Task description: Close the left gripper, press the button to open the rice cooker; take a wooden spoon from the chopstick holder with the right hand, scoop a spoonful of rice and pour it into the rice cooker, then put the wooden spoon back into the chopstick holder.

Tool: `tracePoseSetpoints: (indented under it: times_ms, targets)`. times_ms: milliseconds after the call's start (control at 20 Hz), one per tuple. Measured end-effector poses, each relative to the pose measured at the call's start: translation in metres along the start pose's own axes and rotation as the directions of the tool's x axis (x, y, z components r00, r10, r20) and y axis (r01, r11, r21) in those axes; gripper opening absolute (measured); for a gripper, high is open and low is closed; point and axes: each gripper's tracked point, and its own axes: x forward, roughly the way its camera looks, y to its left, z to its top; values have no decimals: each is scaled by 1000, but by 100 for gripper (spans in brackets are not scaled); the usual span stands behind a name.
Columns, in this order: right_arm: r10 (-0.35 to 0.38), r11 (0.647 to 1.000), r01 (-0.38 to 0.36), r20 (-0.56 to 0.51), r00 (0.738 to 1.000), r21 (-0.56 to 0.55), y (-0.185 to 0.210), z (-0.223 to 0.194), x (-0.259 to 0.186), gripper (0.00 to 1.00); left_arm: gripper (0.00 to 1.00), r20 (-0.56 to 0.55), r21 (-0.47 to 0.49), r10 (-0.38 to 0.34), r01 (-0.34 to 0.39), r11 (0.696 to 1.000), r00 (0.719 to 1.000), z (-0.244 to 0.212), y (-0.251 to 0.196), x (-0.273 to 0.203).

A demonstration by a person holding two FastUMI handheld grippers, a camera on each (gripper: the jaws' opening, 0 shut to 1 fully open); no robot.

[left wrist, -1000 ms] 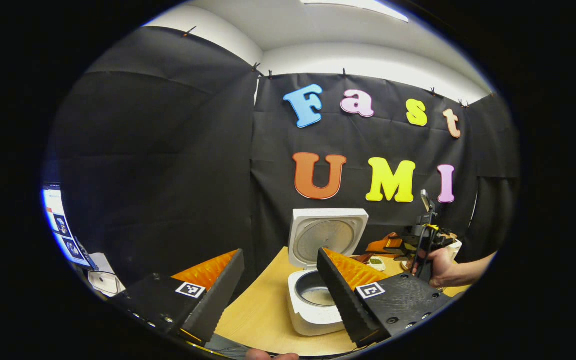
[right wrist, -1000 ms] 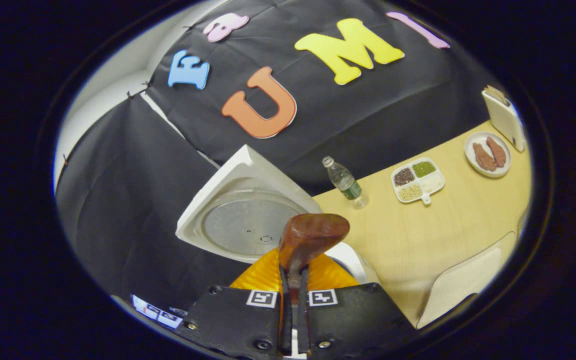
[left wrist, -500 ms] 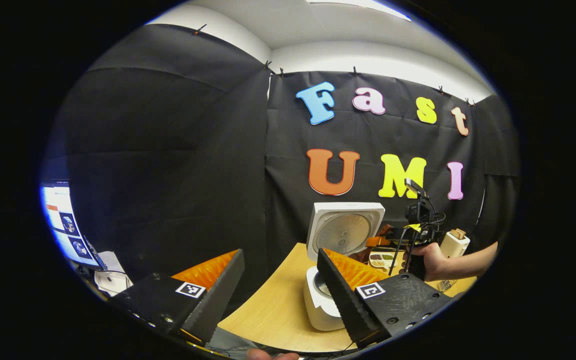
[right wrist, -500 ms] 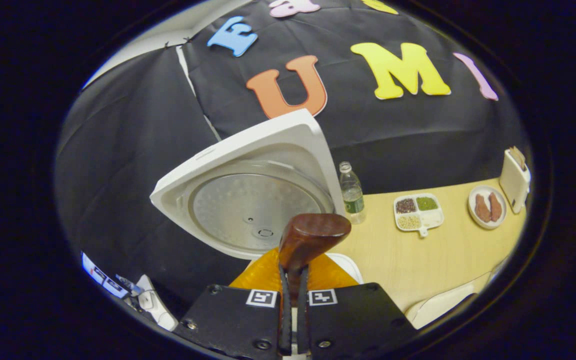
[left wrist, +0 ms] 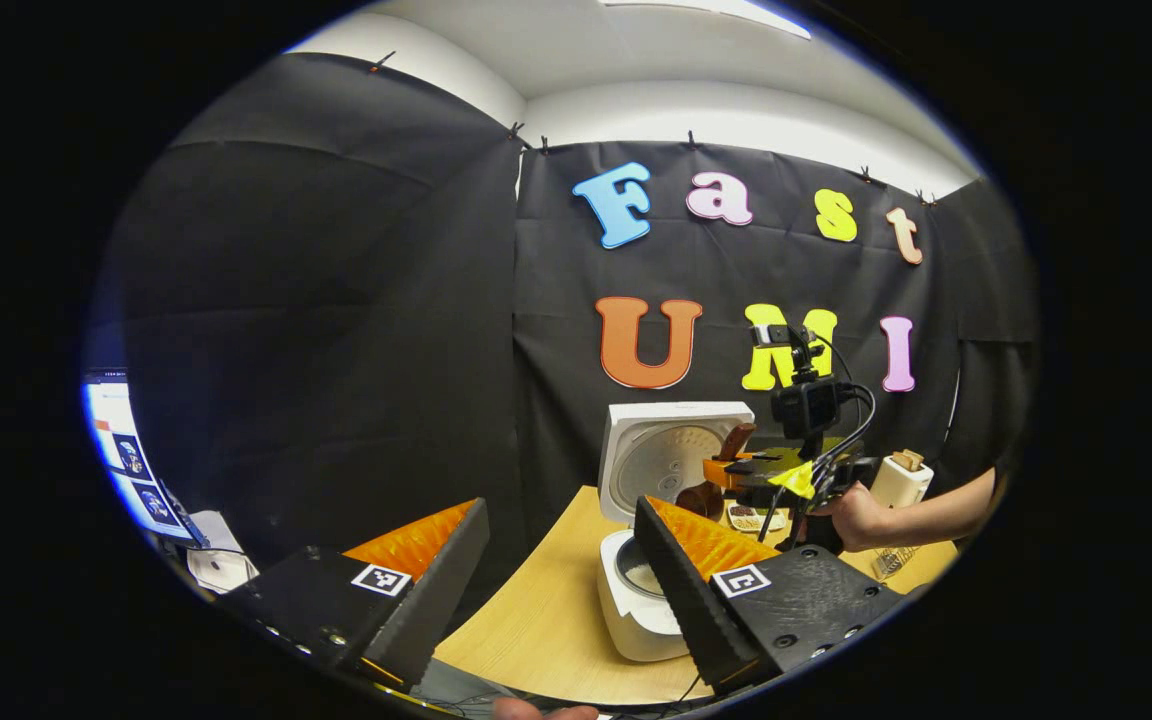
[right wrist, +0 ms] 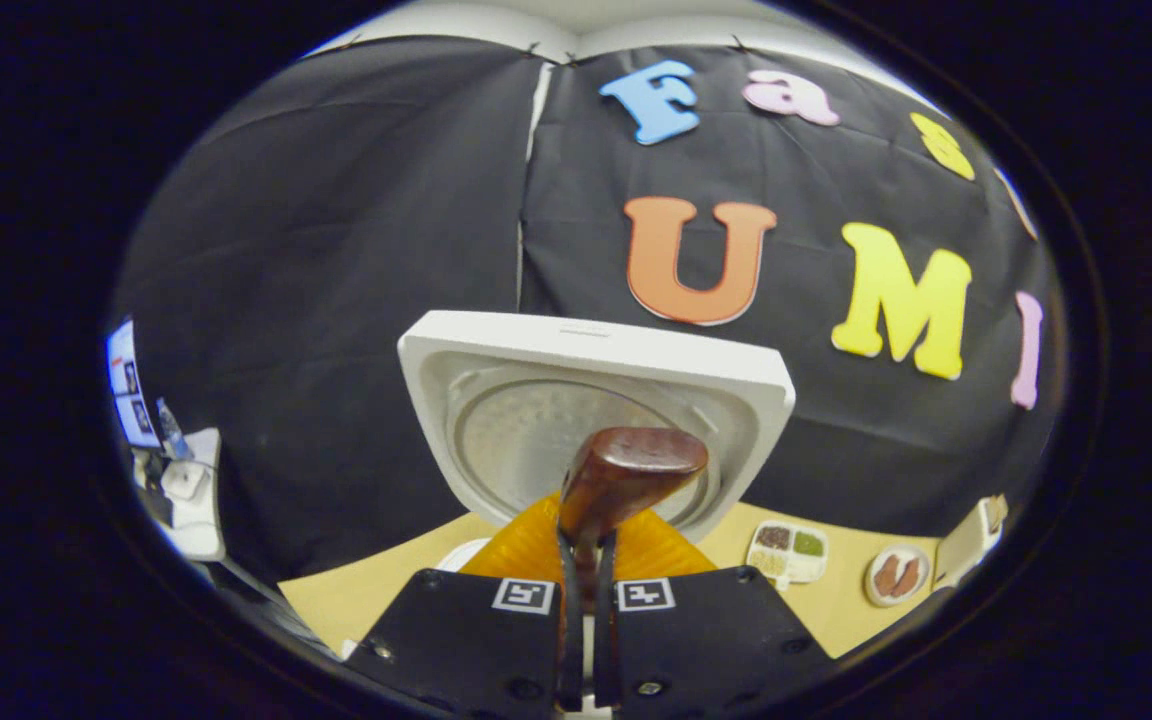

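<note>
The right hand-held gripper [right wrist: 584, 600], clamped on the spoon [right wrist: 626, 475], holds it above the open cooker [left wrist: 641, 590] for pouring; the left hand-held gripper [left wrist: 561, 580] stands wide open, empty.

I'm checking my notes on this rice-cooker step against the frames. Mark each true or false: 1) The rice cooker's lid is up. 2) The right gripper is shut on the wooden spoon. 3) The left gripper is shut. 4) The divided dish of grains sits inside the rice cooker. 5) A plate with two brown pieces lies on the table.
1) True: the rice cooker's lid stands raised.
2) True: the right gripper has both fingers pressed on the wooden spoon.
3) False: the left gripper is open, holding nothing.
4) False: the divided dish lies on the table, off to the cooker's side.
5) True: the plate lies beside the divided dish.
</note>
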Motion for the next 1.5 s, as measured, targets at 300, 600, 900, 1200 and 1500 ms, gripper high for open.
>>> tracePoseSetpoints:
  times_ms: [300, 600, 900, 1200, 1500]
  targets:
    - [36, 946, -2, 101, 994, -323, 17, 18, -16, 10, 94, 12, 4, -16, 16, 1000, 1000, 4, -2, 0]
    - [76, 923, -33, 99, 992, -383, 23, 16, -23, 10, 94, 14, 38, -67, 66, 997, 998, 6, -8, -2]
    - [72, 984, -56, 90, 993, -172, 4, 27, -48, 9, 94, 23, 58, -109, 107, 993, 994, 13, -36, 1]
    - [93, 980, -111, 114, 989, 167, -43, 47, -93, 10, 94, 27, 45, -117, 116, 992, 993, 24, -59, -7]
    - [44, 915, -103, 159, 986, 390, -125, 49, -168, 10, 94, 26, -2, -144, 144, 990, 989, 33, -115, -9]
